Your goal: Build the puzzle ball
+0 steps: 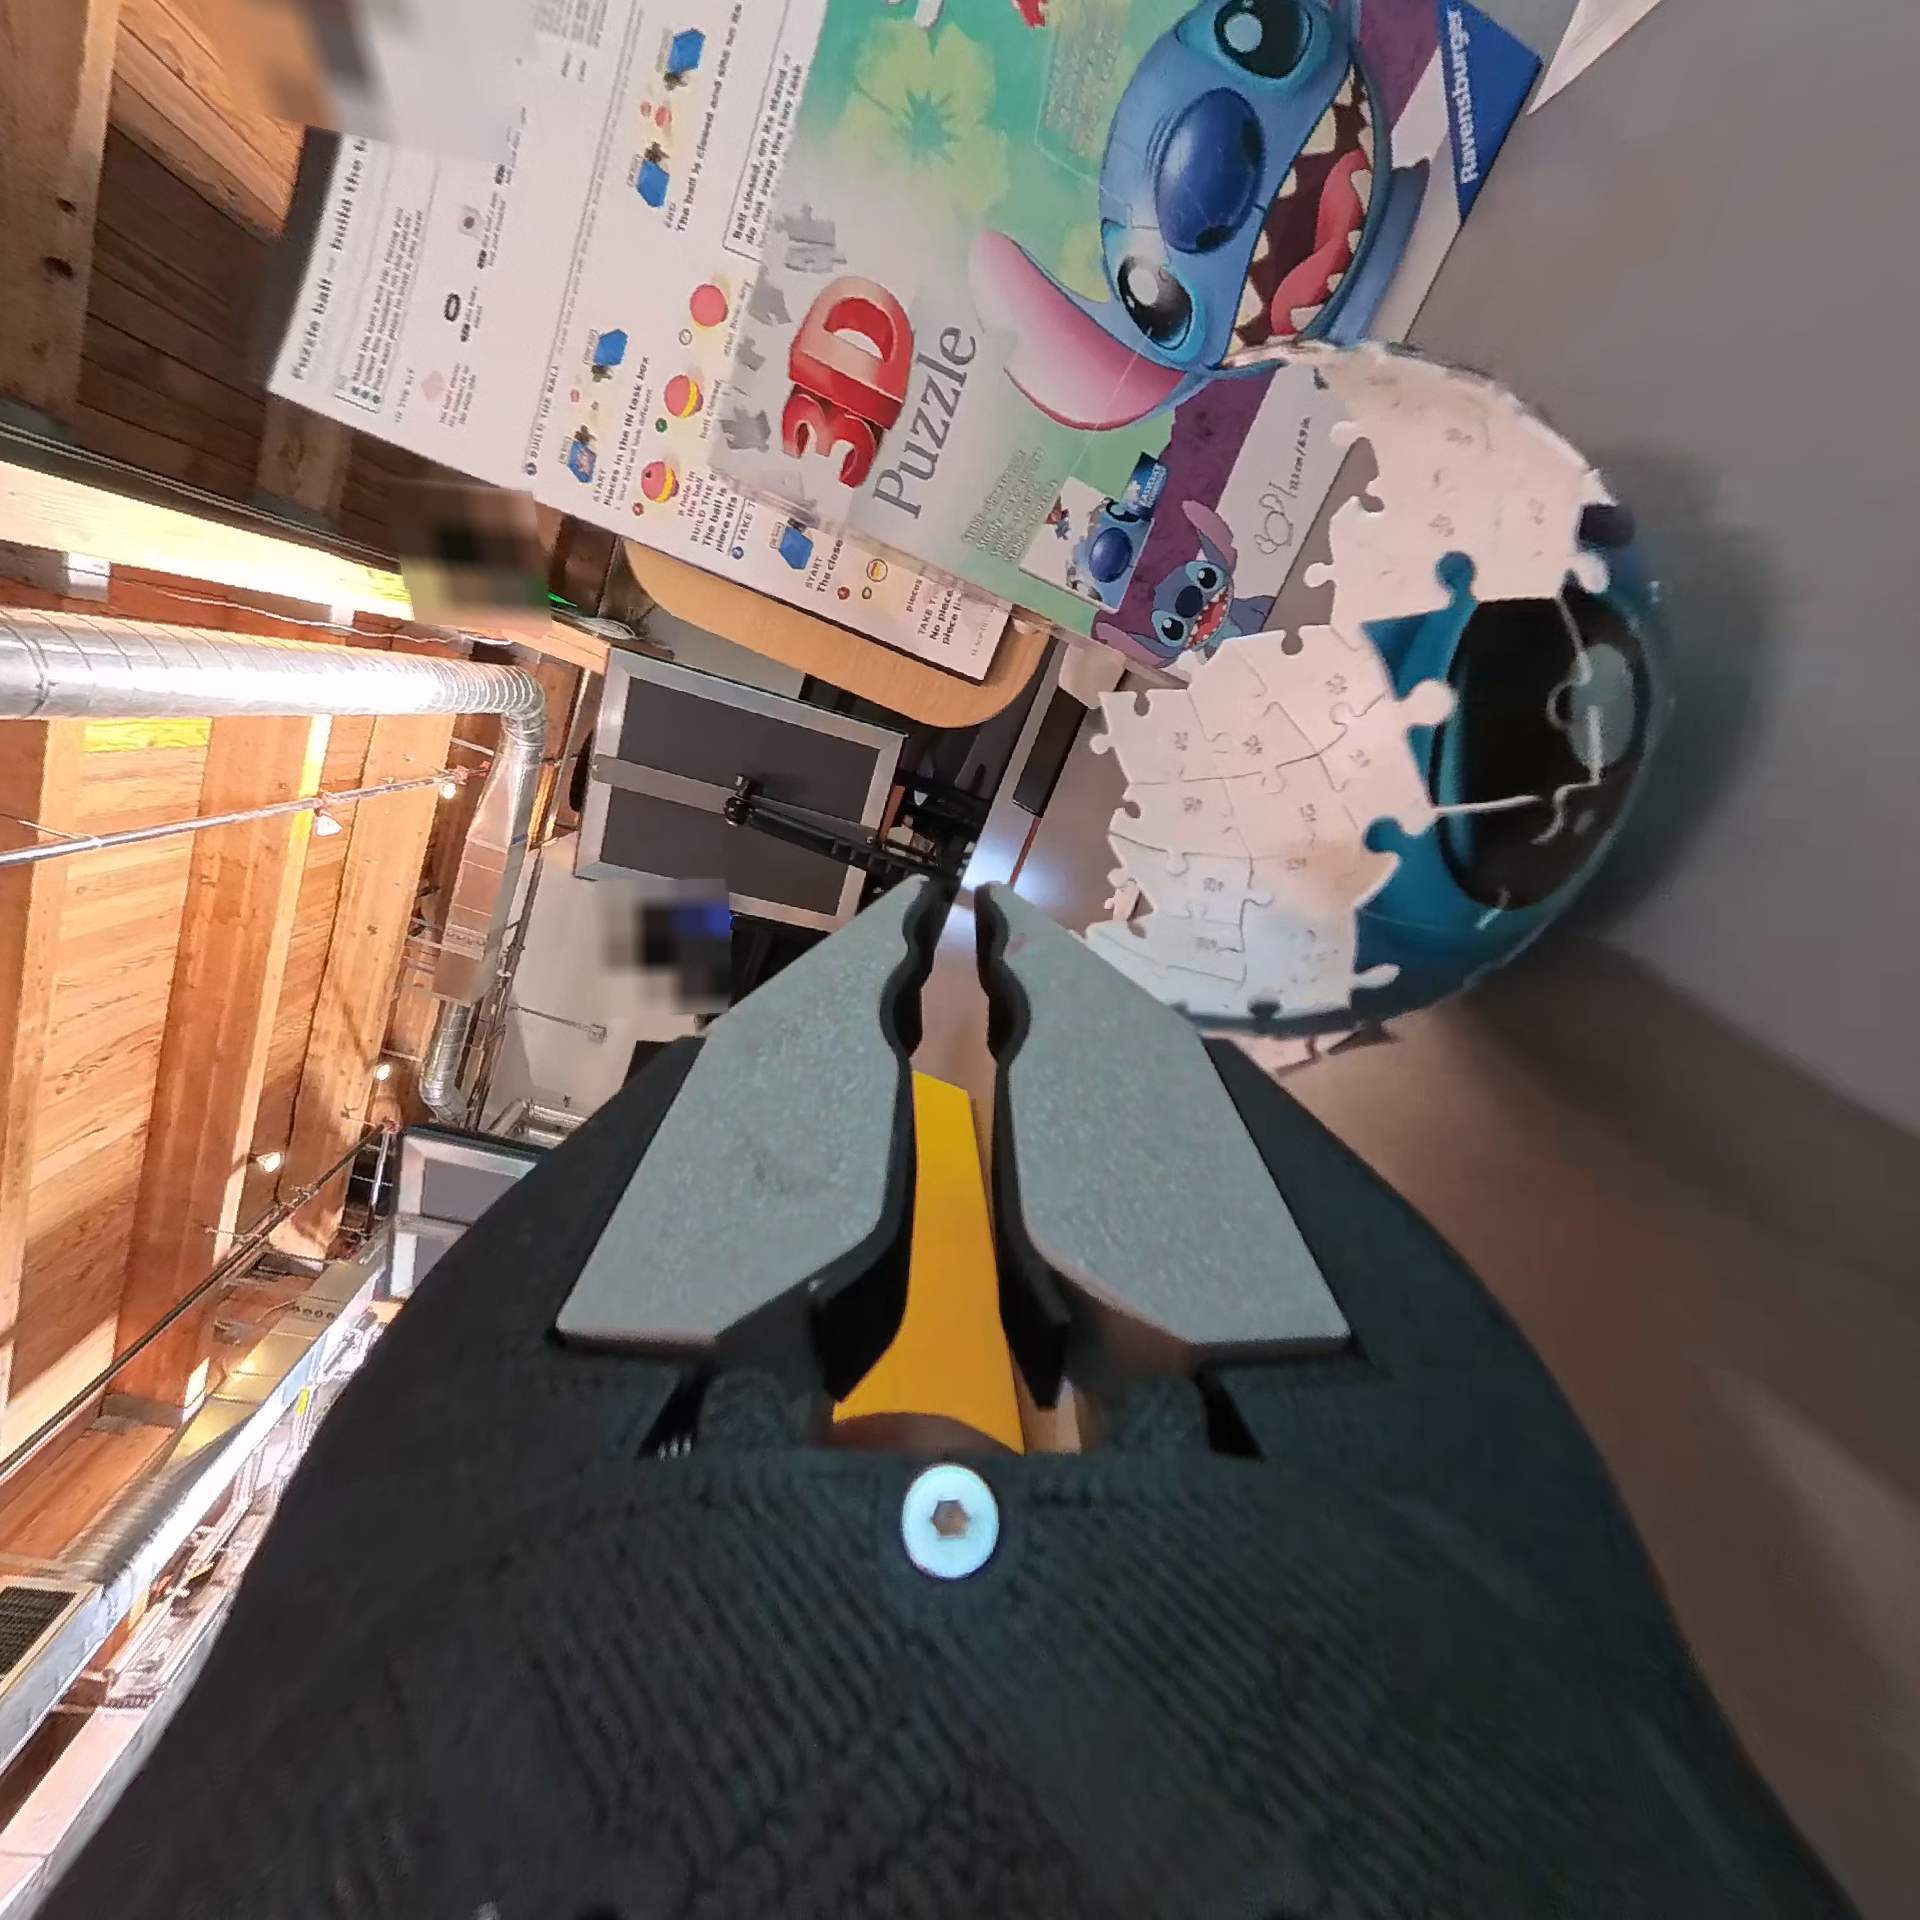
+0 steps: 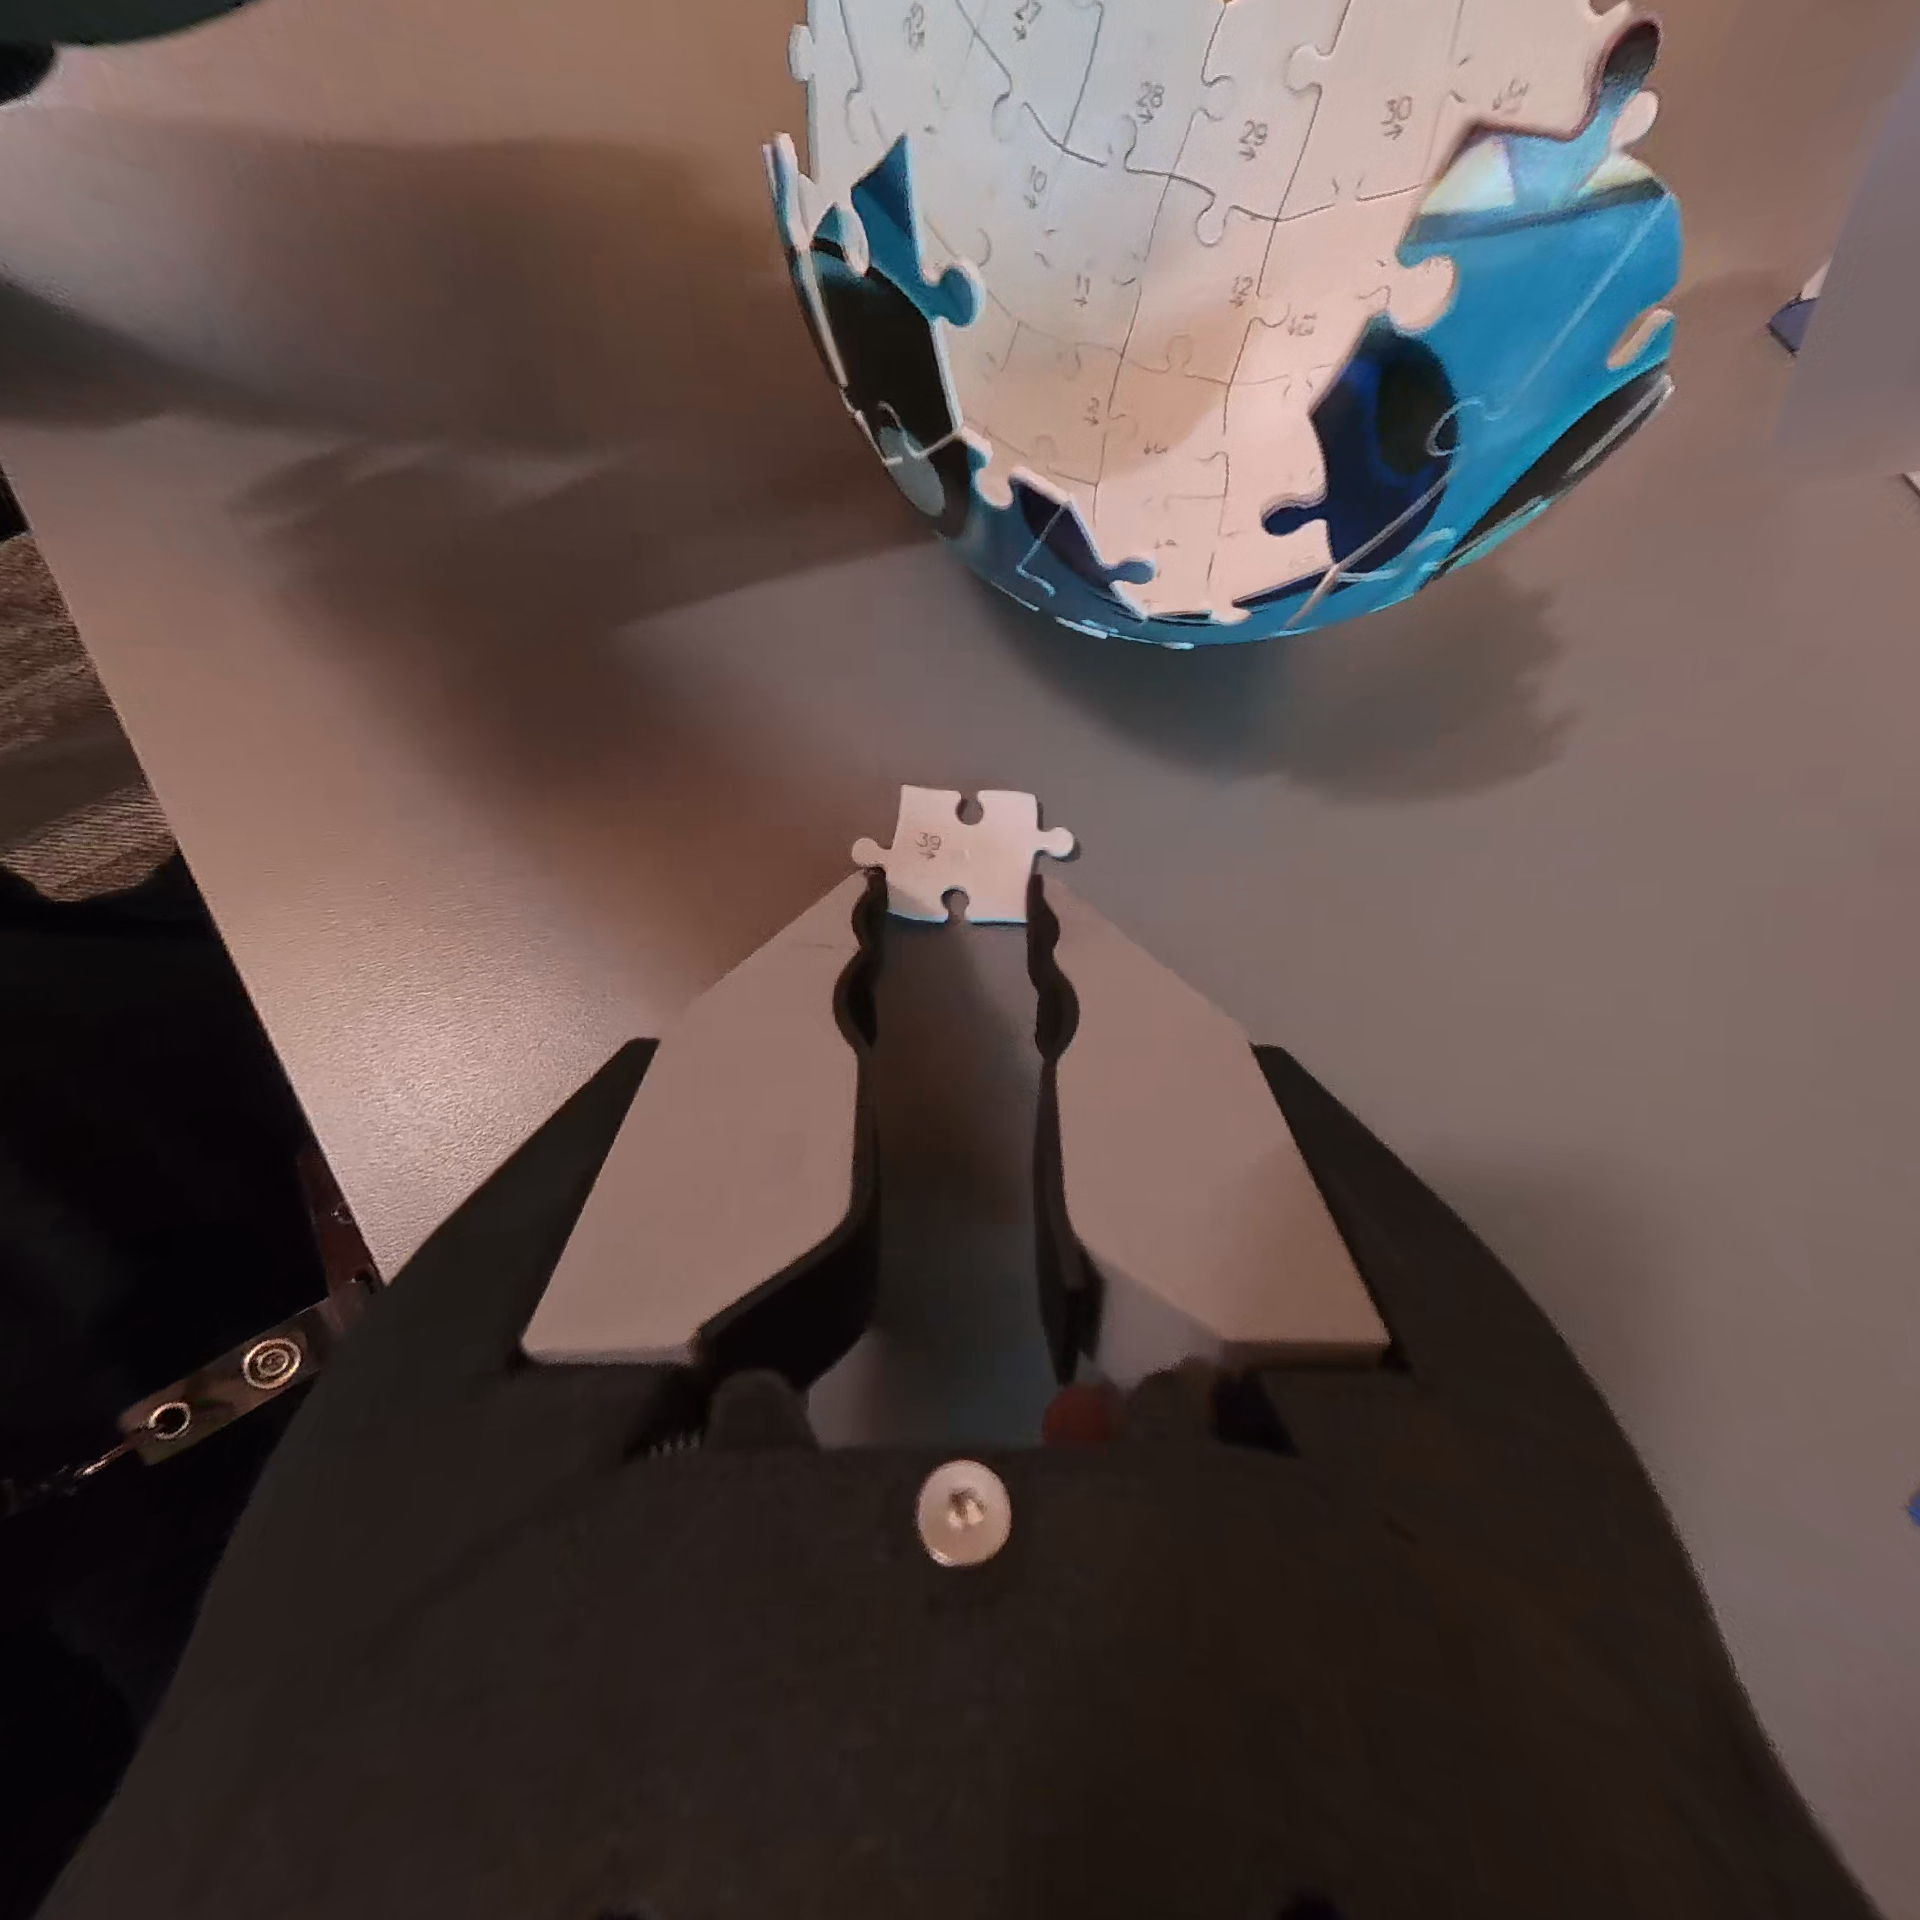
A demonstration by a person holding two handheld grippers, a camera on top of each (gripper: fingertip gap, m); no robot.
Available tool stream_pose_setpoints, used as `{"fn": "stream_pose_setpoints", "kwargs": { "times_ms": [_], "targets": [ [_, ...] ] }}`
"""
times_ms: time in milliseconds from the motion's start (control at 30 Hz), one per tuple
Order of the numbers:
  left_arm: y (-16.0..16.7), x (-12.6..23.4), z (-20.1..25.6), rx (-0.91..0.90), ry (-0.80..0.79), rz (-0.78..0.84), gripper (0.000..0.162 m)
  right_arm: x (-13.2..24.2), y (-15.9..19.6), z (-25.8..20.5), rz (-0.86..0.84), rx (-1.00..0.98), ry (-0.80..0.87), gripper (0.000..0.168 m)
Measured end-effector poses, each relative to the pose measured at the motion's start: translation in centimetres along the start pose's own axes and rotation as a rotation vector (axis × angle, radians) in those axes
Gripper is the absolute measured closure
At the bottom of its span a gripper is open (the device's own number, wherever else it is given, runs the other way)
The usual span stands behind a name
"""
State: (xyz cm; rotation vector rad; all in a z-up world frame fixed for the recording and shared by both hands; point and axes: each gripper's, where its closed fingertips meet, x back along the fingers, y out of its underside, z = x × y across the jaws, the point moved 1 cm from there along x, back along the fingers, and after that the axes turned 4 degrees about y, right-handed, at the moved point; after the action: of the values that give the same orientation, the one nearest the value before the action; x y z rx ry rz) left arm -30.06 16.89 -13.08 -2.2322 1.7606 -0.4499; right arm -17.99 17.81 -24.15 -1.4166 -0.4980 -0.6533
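Observation:
The half-built puzzle ball (image 2: 1174,343) lies on the grey table (image 2: 1351,935) as an open shell, white inside and blue outside. My right gripper (image 2: 958,883) is shut on a white puzzle piece (image 2: 966,847), pinched by its near edge between the fingertips, a little in front of the ball and above the table. In the left wrist view, which is rolled on its side, the ball (image 1: 1299,748) is ahead and to the right of my left gripper (image 1: 951,904). The left jaws are almost together with nothing between them.
The puzzle box (image 1: 1091,239) and a printed instruction sheet (image 1: 499,312) stand behind the ball. The table's left edge (image 2: 208,883) runs diagonally, with dark floor beyond. A metal badge clip (image 2: 249,1377) hangs at lower left. A paper corner (image 2: 1860,260) lies at the right. My hands' fingertips stand some 15 cm from each other.

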Motion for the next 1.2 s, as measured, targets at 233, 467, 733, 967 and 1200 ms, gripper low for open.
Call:
{"fn": "stream_pose_setpoints", "kwargs": {
  "times_ms": [233, 467, 733, 967, 1200],
  "targets": [
    [-2.0, 3.7, 2.7, 0.025, 0.12, 0.078, 0.156, 0.4, 0.0, 0.0, 0.027, 0.078, -0.011, 0.145],
    [-5.0, 5.5, 8.7, -0.163, 0.282, 0.227, 0.144, 3.8, -0.6, -1.8, 0.115, 0.119, -0.221, 0.144],
    [-8.1, 5.5, 10.1, -0.193, 0.333, 0.374, 0.14, 7.6, -2.6, -3.4, 0.194, 0.099, -0.48, 0.144],
    [-9.2, 5.9, 10.2, -0.214, 0.327, 0.439, 0.156, 7.1, -2.3, -3.9, 0.194, 0.107, -0.526, 0.144],
    [-8.3, 5.3, 11.1, -0.267, 0.34, 0.405, 0.162, 6.7, -2.5, -3.0, 0.237, 0.132, -0.475, 0.142]
  ]
}}
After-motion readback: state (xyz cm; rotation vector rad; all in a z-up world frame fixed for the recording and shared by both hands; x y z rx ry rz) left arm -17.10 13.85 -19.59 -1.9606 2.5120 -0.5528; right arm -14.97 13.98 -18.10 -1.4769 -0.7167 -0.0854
